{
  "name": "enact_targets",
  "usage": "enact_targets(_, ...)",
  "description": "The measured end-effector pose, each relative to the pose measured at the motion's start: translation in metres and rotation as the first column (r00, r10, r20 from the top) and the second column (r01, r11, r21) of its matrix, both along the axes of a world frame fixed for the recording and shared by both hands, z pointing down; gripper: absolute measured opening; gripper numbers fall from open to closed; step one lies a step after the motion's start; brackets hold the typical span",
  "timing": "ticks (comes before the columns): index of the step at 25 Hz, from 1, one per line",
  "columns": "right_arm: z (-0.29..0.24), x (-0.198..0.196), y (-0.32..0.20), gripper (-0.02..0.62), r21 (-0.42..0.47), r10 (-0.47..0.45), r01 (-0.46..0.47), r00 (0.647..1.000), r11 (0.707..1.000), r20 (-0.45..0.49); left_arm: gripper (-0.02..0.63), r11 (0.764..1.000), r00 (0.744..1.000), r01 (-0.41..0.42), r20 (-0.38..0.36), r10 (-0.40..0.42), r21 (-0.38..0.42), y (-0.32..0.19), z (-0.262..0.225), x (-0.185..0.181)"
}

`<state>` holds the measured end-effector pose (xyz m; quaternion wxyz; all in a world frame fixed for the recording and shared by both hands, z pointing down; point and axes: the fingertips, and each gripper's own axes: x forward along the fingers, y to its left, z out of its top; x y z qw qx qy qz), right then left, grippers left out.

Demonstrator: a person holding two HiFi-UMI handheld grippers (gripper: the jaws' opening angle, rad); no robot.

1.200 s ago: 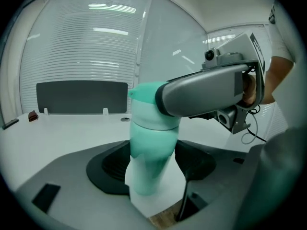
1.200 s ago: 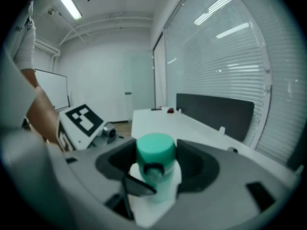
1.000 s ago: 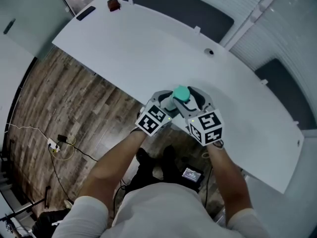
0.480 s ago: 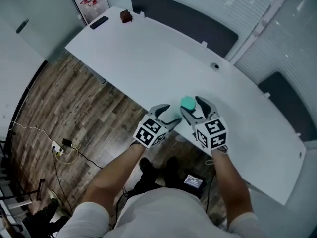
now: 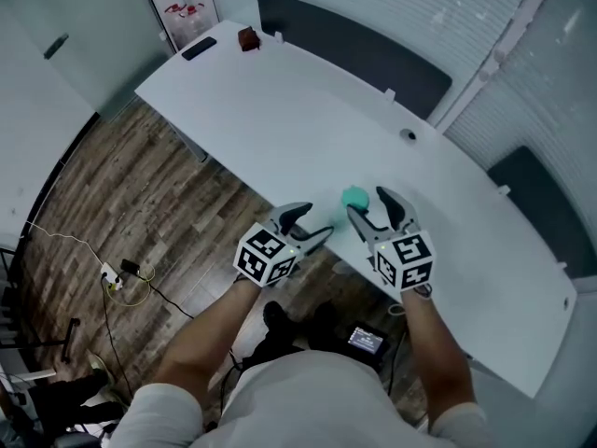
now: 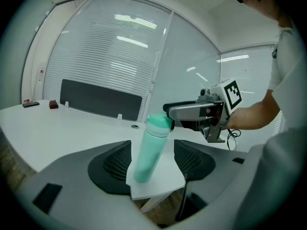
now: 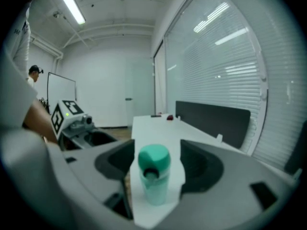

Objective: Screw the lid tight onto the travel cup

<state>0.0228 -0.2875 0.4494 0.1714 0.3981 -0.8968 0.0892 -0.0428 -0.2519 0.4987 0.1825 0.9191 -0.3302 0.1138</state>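
The cup (image 6: 149,152) stands upright on the white surface (image 5: 280,110), close to its near edge, with the teal lid (image 6: 159,121) seated on top. Neither gripper holds it.

The left gripper (image 5: 306,224) hovers at the near edge of the surface, just short of the cup. In the left gripper view its jaws stand wide apart. The cup shows in the gap beyond them, with clear space on both sides, and nothing touches the pads.

The right gripper (image 5: 371,205) is right beside the cup, on the side away from the left gripper. In the right gripper view its jaws are also spread wide, and the cup stands in the gap between them, with white surface showing on either side of it. From the left gripper view, one of the right jaws reaches level with the lid and ends just beside it; I cannot tell whether it touches.

At the far left corner of the surface lie a small dark red thing (image 5: 247,38) and a flat black thing (image 5: 199,49), well apart from the cup.
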Motion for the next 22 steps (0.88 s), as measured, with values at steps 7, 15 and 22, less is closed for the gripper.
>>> enact_targets(7, -0.018, 0.018, 0.002, 0.287, -0.014, 0.042, -0.041, 0.994, 0.999, 0.098, 0.197, 0.997, 0.992, 0.078, -0.095, -0.077, -0.003, 0.013, -0.026, -0.013)
enact_targets(15, -0.03, 0.035, 0.017, 0.26, -0.037, 0.038, -0.033, 0.985, 0.999, 0.167, 0.153, 0.986, 0.962, 0.168, -0.22, -0.159, 0.021, 0.023, -0.064, -0.015)
enact_targets(22, -0.035, 0.044, 0.04, 0.111, -0.041, 0.019, -0.011, 0.982, 0.999, 0.19, 0.149, 0.971, 0.931, 0.238, -0.288, -0.222, 0.022, 0.041, -0.082, -0.015)
